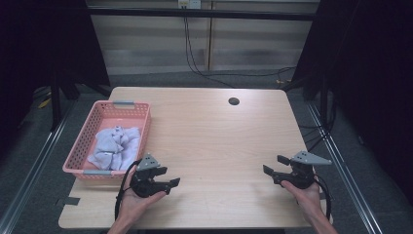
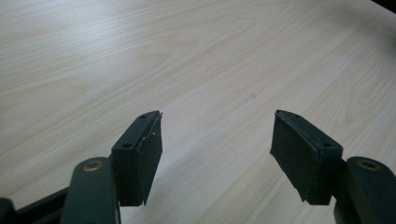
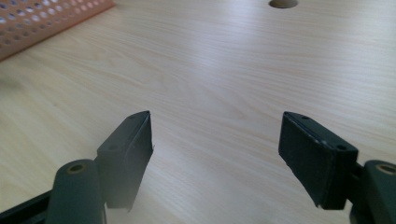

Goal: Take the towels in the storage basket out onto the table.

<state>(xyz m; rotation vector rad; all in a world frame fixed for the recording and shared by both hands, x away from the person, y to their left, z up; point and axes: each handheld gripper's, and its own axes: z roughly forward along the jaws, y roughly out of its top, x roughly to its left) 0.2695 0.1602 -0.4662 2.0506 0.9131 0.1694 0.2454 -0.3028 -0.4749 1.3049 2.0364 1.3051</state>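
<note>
Left gripper (image 1: 168, 178) sits at the near left of the surface (image 1: 214, 141), held in the person's left hand (image 1: 131, 200). Its jaws stand apart with nothing between them; in the left gripper view the left gripper (image 2: 217, 140) has bare wood grain in the gap.

Right gripper (image 1: 275, 165) sits at the near right, held in the right hand (image 1: 307, 192), well apart from the left one. Its jaws are likewise spread and hold nothing; in the right gripper view the right gripper (image 3: 217, 140) points across the bare surface toward the far left corner.

A pink basket (image 1: 90, 129) with perforated walls rests at the left edge of the surface, just beyond the left gripper. Inside it lies a crumpled pale cloth (image 1: 114, 146) (greyish-white, heaped toward the near end). Neither gripper touches basket or cloth.

A corner of the basket (image 3: 42, 21) appears at the upper left of the right gripper view. A round cable hole (image 1: 234, 101) sits near the far edge of the surface.
</note>
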